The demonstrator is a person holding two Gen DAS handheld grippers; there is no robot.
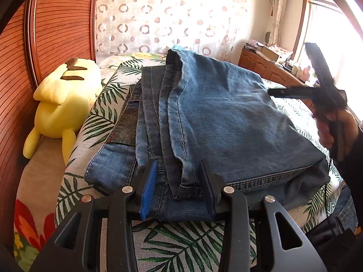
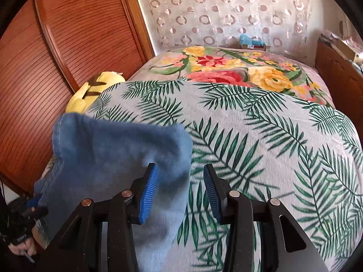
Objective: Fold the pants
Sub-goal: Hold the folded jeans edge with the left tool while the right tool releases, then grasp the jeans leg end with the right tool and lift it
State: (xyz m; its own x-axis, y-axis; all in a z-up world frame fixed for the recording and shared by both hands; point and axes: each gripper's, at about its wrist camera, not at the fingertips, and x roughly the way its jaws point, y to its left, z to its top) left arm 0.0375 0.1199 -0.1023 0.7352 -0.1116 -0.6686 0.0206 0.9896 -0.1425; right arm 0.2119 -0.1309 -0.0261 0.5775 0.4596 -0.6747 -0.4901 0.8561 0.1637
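Note:
A pair of blue jeans (image 1: 215, 117) lies folded in a stack on the bed, with hems and seams toward me. My left gripper (image 1: 179, 188) is open, its jaws either side of the near edge of the stack. My right gripper (image 2: 179, 190) is open and held above the bed; it also shows in the left wrist view (image 1: 317, 95) raised at the right of the jeans. In the right wrist view the jeans (image 2: 118, 158) appear blurred at the lower left, partly under the left finger.
The bed has a palm-leaf cover (image 2: 261, 147) and a floral blanket (image 2: 226, 68) beyond. A yellow plush toy (image 1: 63, 104) lies at the left against a wooden slatted wardrobe (image 1: 56, 27). A wooden cabinet (image 1: 267, 68) stands at the right by the window.

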